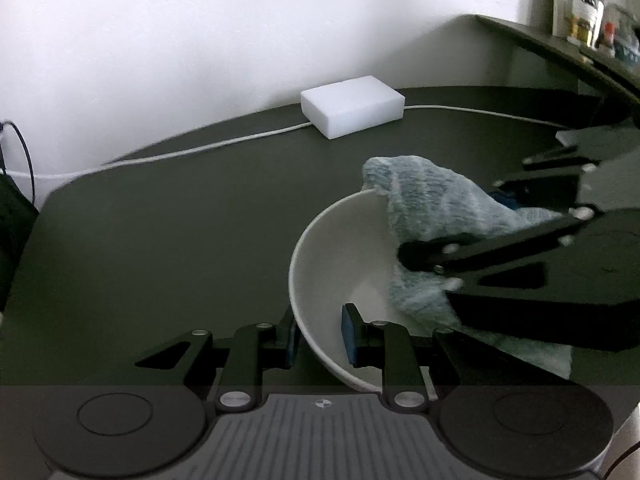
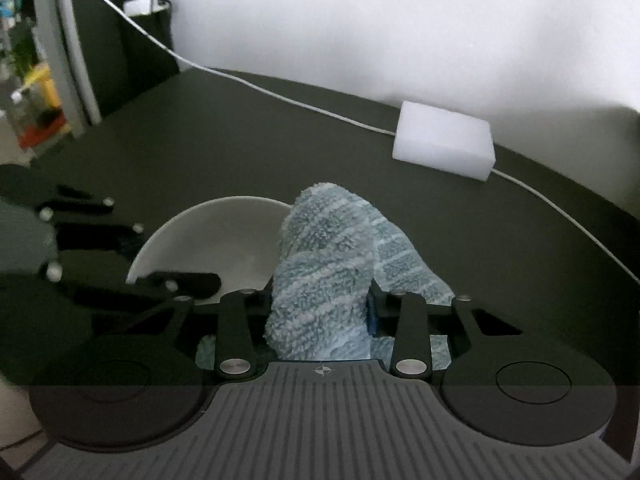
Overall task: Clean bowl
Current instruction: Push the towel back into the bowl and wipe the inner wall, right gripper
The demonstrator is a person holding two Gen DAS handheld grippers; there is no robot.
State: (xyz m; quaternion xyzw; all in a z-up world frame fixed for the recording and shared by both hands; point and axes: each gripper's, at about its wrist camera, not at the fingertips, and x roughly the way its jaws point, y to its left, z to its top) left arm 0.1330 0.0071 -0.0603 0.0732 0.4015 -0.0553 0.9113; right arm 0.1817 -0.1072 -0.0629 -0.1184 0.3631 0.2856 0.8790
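My left gripper [image 1: 320, 338] straddles the near rim of the bowl [image 1: 340, 264], one pad outside, one inside; there's a visible gap on the inner side, so I can't tell if it's truly clamped or just bracketing. My right gripper [image 2: 320, 312] is closed on the blue-grey cloth [image 2: 324, 276], bunched thick betw the fingers, w/ the rest draped over the bowl's far-right edge.

Risks: if the left hold is loose, a hard wipe prob skids or tips the bowl on the dark table [image 1: 160, 240]. Cloth hanging outside could drag the rim. The right gripper's fingers are close to the bowl wall, so a knock is poss.

Bowl: white, smooth, sits tilted toward me, near table front. Inside looks clean, no obvious residue, tho part is hidden by cloth. White sponge block [image 1: 352, 110] and a cable [image 1: 200, 148] lie well apart, near the wall
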